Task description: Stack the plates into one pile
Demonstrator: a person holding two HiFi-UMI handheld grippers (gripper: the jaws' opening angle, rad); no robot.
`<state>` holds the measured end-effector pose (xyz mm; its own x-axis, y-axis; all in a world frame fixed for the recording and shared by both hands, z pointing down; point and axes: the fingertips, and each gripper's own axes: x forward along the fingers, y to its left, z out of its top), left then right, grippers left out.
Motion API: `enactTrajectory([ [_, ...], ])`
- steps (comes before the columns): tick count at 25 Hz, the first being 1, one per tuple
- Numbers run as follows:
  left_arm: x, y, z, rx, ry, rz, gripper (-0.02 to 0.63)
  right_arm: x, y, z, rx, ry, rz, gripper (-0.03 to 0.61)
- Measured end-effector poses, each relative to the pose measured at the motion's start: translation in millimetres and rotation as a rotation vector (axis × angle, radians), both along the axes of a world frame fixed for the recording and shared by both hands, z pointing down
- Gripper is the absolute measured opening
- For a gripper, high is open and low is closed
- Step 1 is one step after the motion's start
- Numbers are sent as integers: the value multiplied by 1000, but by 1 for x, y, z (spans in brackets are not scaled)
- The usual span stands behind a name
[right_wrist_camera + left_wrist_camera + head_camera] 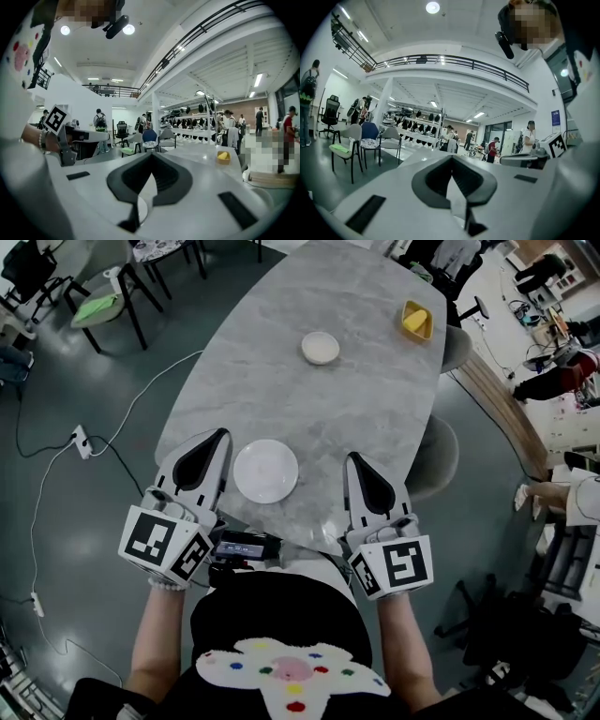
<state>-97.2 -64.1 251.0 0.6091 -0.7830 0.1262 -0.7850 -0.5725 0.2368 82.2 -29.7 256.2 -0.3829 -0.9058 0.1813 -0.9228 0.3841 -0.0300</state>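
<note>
Left gripper (217,439) is hovering pressed shut, empty, just left of the near white plate (265,471). Small white plate (321,348) is sitting far off, apart. Right gripper (354,460) is likewise hovering shut, empty. My read: the plates aren't piled. Any grab is needing the jaws spread over a rim.

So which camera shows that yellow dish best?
The head view: the yellow dish is seen whole from above. The right gripper view shows it small and side-on; the left gripper view misses it.
</note>
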Motion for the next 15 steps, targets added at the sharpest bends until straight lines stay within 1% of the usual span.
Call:
enactTrajectory([
  [15, 7, 9, -4, 16, -9, 6, 11, -3, 9, -5, 2, 3, -28, 5],
])
